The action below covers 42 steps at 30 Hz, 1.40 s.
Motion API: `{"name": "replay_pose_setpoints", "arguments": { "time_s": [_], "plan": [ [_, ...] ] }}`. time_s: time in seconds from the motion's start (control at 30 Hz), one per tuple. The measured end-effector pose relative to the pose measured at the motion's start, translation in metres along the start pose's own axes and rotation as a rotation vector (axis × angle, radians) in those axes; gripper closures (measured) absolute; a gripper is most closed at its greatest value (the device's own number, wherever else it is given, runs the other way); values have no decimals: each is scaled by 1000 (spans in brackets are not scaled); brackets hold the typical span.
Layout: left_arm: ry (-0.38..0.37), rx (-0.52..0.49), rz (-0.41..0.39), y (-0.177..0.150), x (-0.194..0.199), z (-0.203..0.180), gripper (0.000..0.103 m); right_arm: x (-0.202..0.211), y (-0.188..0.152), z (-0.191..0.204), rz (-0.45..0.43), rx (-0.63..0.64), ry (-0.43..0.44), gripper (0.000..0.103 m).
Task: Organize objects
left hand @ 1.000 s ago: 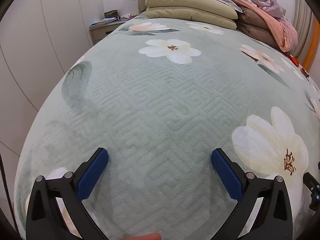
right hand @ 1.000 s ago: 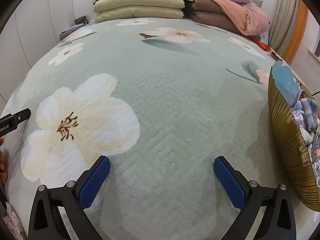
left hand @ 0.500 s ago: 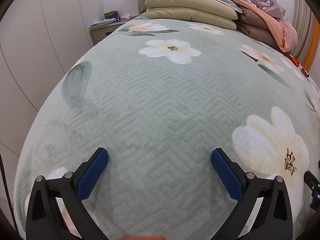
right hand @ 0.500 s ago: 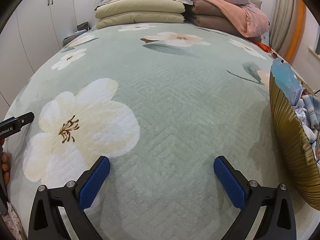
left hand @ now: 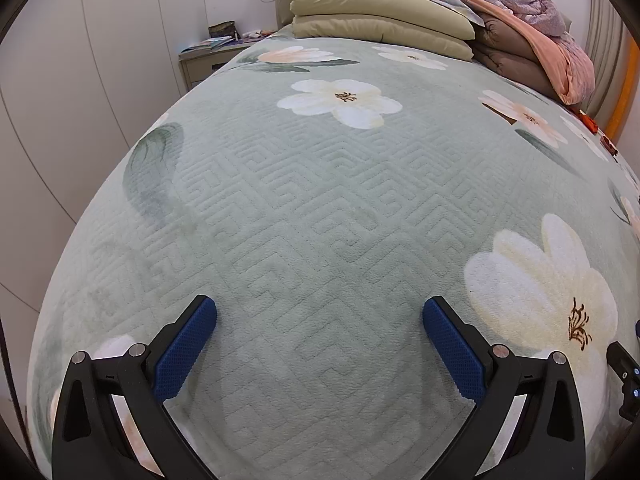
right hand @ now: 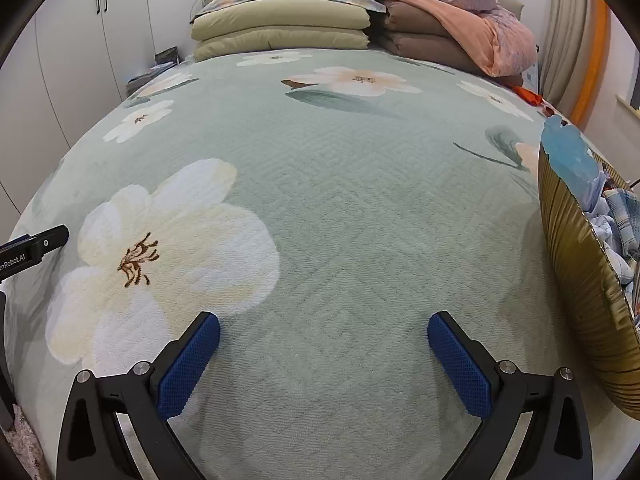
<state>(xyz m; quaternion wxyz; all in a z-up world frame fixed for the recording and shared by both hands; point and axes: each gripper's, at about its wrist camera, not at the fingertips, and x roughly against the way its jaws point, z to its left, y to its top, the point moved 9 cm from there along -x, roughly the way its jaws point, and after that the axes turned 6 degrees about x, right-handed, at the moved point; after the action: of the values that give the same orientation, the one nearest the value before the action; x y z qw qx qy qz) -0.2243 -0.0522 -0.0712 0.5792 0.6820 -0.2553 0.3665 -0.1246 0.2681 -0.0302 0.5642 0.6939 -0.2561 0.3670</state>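
- A bed [left hand: 320,208], covered by a pale green spread printed with white flowers, fills both views.
- Folded quilts [right hand: 448,36] and stacked pillows [right hand: 280,26] sit along the bed's far edge, the pillows left of the quilts.
- A gold ribbed basket [right hand: 580,280] holding crumpled clothes [right hand: 618,220] rests at the bed's right edge, just right of the right gripper [right hand: 324,360] and apart from its fingers.
- A nightstand [left hand: 204,60] stands off the bed's far left corner.
- The right gripper hovers over the near part of the spread, jaws spread wide, holding nothing.
- The left gripper [left hand: 320,344] hangs likewise, jaws wide and empty, further left.
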Motion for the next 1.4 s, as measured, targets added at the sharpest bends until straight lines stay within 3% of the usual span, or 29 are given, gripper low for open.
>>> {"name": "replay_pose_setpoints", "arguments": {
  "time_s": [0.57, 1.4],
  "plan": [
    [0, 0, 0, 0, 0, 0, 0, 0, 0, -1, -52, -7, 17, 0],
    [0, 0, 0, 0, 0, 0, 0, 0, 1, -2, -59, -6, 22, 0]
  ]
}}
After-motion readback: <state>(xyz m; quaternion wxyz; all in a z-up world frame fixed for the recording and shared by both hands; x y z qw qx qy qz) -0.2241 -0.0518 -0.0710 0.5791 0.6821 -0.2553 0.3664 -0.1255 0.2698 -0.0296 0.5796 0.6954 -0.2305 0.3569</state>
